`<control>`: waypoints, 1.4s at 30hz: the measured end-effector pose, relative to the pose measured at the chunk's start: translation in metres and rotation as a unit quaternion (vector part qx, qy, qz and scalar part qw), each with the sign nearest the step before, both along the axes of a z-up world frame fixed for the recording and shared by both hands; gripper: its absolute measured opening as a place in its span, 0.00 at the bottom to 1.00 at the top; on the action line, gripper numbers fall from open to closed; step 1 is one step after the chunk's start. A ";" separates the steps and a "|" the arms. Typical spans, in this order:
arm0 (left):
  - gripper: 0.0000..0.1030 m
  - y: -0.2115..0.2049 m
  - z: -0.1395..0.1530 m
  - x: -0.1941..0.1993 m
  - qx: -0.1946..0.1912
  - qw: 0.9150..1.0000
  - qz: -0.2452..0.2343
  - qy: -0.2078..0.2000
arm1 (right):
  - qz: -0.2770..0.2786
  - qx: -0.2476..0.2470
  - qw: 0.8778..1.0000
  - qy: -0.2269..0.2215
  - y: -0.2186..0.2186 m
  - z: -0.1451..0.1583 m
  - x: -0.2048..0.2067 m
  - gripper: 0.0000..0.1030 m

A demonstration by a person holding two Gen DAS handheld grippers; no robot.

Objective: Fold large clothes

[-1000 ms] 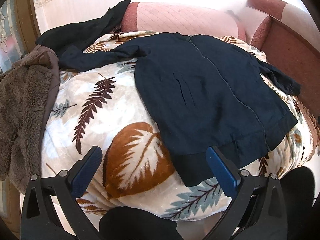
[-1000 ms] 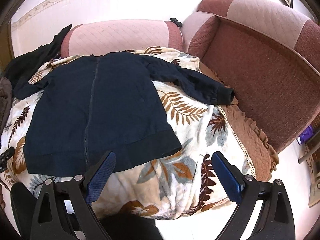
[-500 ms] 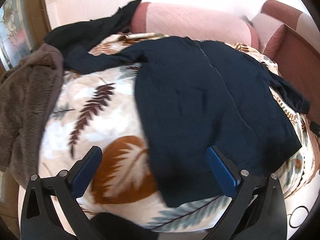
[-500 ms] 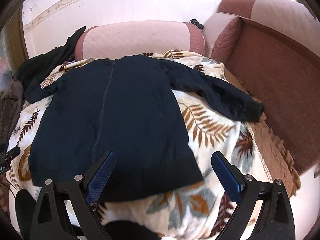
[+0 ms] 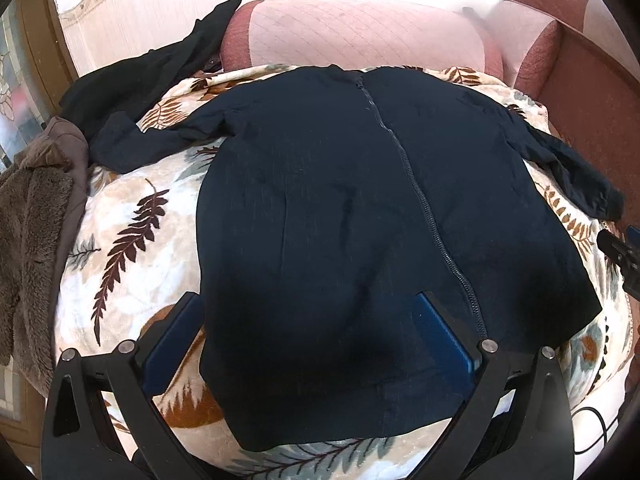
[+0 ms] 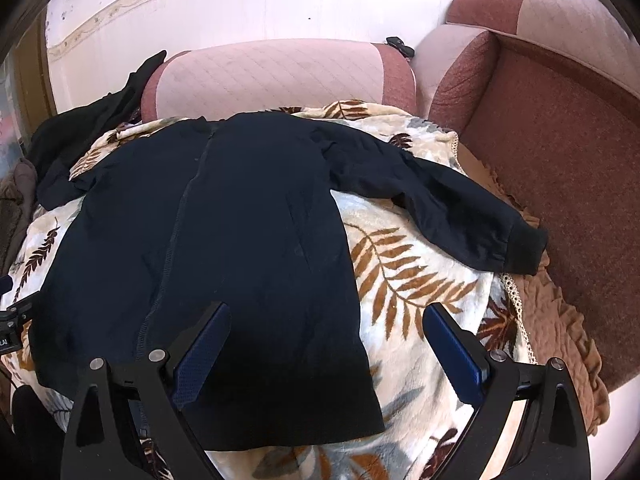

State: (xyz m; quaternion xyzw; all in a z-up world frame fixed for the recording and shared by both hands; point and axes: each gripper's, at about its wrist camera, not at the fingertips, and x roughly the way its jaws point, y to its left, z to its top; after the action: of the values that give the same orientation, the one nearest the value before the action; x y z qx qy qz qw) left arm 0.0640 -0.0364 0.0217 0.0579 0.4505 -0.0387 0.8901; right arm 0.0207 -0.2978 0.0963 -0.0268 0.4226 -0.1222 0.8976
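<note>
A dark navy zip jacket (image 5: 360,220) lies spread flat, front up, on a leaf-patterned blanket (image 5: 132,240), sleeves out to both sides. My left gripper (image 5: 308,332) hovers open over the jacket's lower left hem area, nothing between its blue pads. In the right wrist view the same jacket (image 6: 224,240) fills the middle, its right sleeve (image 6: 460,216) stretched toward the sofa corner. My right gripper (image 6: 324,344) stands open over the jacket's lower right hem corner, its left finger above the cloth and its right finger above the blanket (image 6: 404,276).
A brown fleece garment (image 5: 32,232) lies at the left edge, and a black garment (image 5: 152,68) drapes over the pink sofa back (image 5: 360,36). The red-brown sofa seat (image 6: 560,168) extends to the right. A frilled brown cover (image 6: 560,320) edges the blanket.
Both grippers have moved forward over the jacket's hem; the jacket now looks larger and nearer. Neither gripper has closed, and the jacket lies as it did.
</note>
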 end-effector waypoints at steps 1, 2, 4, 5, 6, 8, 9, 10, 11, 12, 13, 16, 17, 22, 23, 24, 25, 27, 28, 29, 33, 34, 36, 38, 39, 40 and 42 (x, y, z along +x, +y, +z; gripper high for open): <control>1.00 -0.001 0.000 0.000 0.004 1.000 0.000 -0.001 | 0.000 0.002 1.000 0.000 -0.002 -0.001 0.000 0.94; 1.00 -0.001 0.000 -0.001 0.005 1.000 0.000 -0.001 | -0.001 0.004 1.000 0.001 -0.003 -0.001 0.000 0.94; 1.00 -0.002 0.000 -0.001 0.006 1.000 0.002 -0.001 | -0.002 0.010 1.000 0.002 -0.007 -0.003 0.000 0.94; 1.00 -0.001 0.000 -0.002 0.007 1.000 0.002 -0.001 | -0.003 0.013 1.000 0.003 -0.008 -0.004 -0.001 0.94; 1.00 -0.002 0.000 -0.002 0.007 1.000 0.002 0.000 | -0.003 0.015 1.000 0.004 -0.009 -0.004 -0.001 0.94; 1.00 -0.002 0.000 -0.002 0.008 1.000 0.003 0.000 | -0.004 0.016 1.000 0.005 -0.009 -0.005 -0.002 0.94; 1.00 -0.002 0.001 -0.002 0.008 1.000 0.003 0.000 | -0.003 0.016 1.000 0.006 -0.009 -0.006 -0.002 0.94; 1.00 -0.003 0.001 -0.003 0.008 1.000 0.003 -0.001 | -0.002 0.016 1.000 0.006 -0.009 -0.006 -0.002 0.94; 1.00 -0.003 0.001 -0.003 0.008 1.000 0.003 -0.001 | -0.002 0.016 1.000 0.006 -0.008 -0.005 -0.002 0.94; 1.00 -0.003 0.001 -0.003 0.008 1.000 0.003 -0.001 | -0.001 0.017 1.000 0.006 -0.008 -0.005 -0.002 0.94; 1.00 -0.003 0.001 -0.003 0.008 1.000 0.002 0.000 | 0.000 0.017 1.000 0.006 -0.007 -0.005 -0.001 0.94; 1.00 -0.003 0.001 -0.003 0.008 1.000 0.002 0.001 | 0.002 0.019 1.000 0.006 -0.006 -0.005 0.000 0.94; 1.00 -0.003 0.001 -0.003 0.009 1.000 0.002 0.001 | 0.002 0.020 1.000 0.006 -0.006 -0.006 0.001 0.94; 1.00 -0.003 0.000 -0.003 0.009 1.000 0.001 0.002 | 0.004 0.021 1.000 0.009 -0.004 -0.008 0.003 0.94; 1.00 -0.003 0.000 -0.003 0.009 1.000 0.001 0.003 | 0.005 0.022 1.000 0.009 -0.005 -0.008 0.004 0.94; 1.00 -0.002 0.000 -0.003 0.009 1.000 0.001 0.003 | 0.004 0.023 1.000 0.009 -0.005 -0.009 0.004 0.94; 1.00 -0.002 -0.001 -0.003 0.009 1.000 0.001 0.003 | 0.004 0.024 1.000 0.009 -0.005 -0.009 0.005 0.94; 1.00 -0.002 -0.002 -0.002 0.009 1.000 0.002 0.004 | 0.004 0.025 1.000 0.011 -0.005 -0.010 0.006 0.94; 1.00 -0.002 -0.002 -0.002 0.009 1.000 0.002 0.006 | 0.005 0.026 1.000 0.012 -0.005 -0.010 0.007 0.94; 1.00 -0.001 -0.002 -0.002 0.009 1.000 0.002 0.006 | 0.006 0.026 1.000 0.014 -0.004 -0.011 0.007 0.94; 1.00 0.002 -0.003 -0.001 0.009 1.000 0.003 0.007 | 0.011 0.025 0.999 0.019 -0.001 -0.013 0.009 0.94; 1.00 0.003 -0.003 -0.001 0.008 1.000 0.004 0.008 | 0.012 0.024 0.999 0.021 0.000 -0.014 0.010 0.94; 1.00 0.005 -0.005 0.000 0.007 1.000 0.005 0.011 | 0.015 0.028 0.999 0.021 0.000 -0.013 0.010 0.94; 1.00 0.006 -0.007 0.001 0.006 1.000 0.007 0.016 | 0.016 0.034 0.999 0.020 0.000 -0.012 0.011 0.94; 1.00 0.006 -0.008 0.002 0.006 1.000 0.007 0.018 | 0.016 0.036 0.999 0.018 0.000 -0.012 0.011 0.94; 1.00 0.006 -0.009 0.003 0.006 1.000 0.007 0.020 | 0.015 0.038 0.999 0.017 -0.001 -0.011 0.012 0.94; 1.00 0.005 -0.011 0.005 0.006 1.000 0.007 0.025 | 0.014 0.040 0.999 0.018 -0.003 -0.013 0.014 0.94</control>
State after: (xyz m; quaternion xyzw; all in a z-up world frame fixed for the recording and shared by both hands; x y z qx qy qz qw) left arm 0.0688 -0.0309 0.0110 0.0590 0.4728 -0.0310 0.8786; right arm 0.0348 -0.3004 0.0836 0.0009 0.4429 -0.0924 0.8918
